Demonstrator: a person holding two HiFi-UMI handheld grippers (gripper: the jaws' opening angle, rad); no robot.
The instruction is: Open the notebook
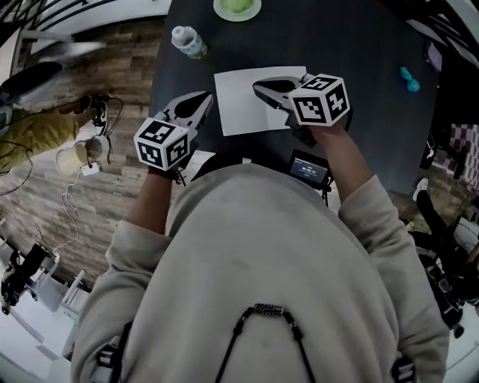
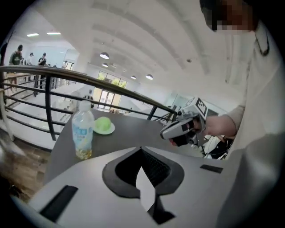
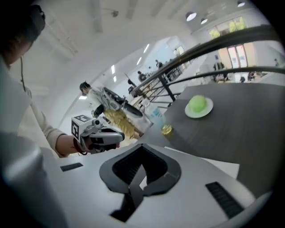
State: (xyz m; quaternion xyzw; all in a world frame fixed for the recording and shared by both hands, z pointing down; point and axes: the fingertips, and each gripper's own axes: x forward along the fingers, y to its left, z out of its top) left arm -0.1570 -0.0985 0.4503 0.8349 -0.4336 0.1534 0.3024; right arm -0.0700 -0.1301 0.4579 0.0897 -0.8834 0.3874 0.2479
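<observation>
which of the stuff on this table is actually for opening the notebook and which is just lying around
For the job: notebook; left gripper; right gripper.
Just lying about: bottle; plate with a green item; small teal object; small screen device.

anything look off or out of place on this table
Nothing stands out. The notebook lies flat on the dark table, the bottle stands upright, and the green item sits on its plate. No spill shows.
</observation>
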